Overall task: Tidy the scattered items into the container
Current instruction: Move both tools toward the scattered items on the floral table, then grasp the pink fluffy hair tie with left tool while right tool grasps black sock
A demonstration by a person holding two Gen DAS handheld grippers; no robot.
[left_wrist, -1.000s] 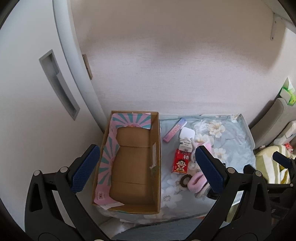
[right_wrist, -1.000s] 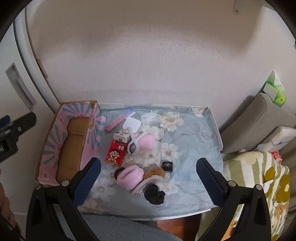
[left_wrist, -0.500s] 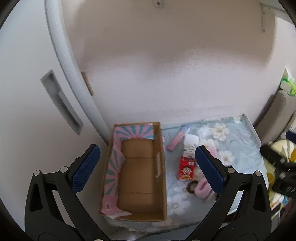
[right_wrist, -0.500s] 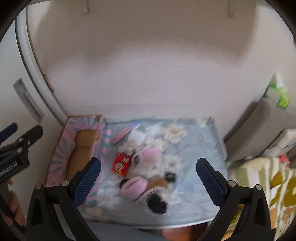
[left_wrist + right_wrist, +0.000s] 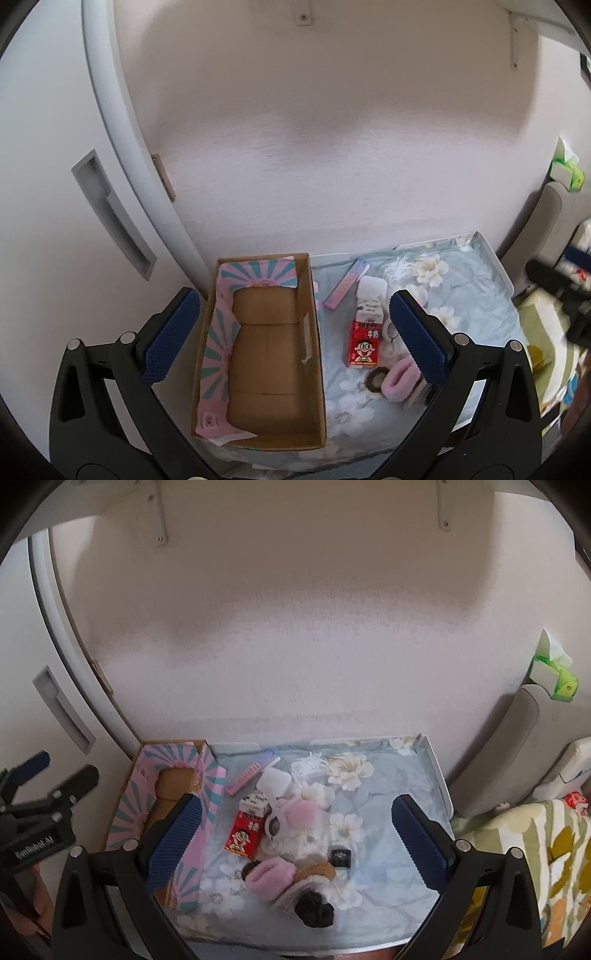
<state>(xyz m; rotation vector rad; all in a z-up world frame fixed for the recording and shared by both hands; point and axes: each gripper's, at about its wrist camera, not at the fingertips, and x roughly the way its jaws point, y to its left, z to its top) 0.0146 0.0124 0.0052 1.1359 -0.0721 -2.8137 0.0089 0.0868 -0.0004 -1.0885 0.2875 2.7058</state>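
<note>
I have both claws spread wide and holding nothing — the left gripper point(image 5: 291, 336) hangs over the cardboard box point(image 5: 314, 373) at lower centre of its frame, the right gripper point(image 5: 295, 834) over the clutter. The box sits at the left end of the floral cloth point(image 5: 380, 786). Right of it lie a red milk carton point(image 5: 245, 829), a pink scrunchie point(image 5: 271, 880) and a black scrunchie point(image 5: 314, 910) — all outside the box.
</note>
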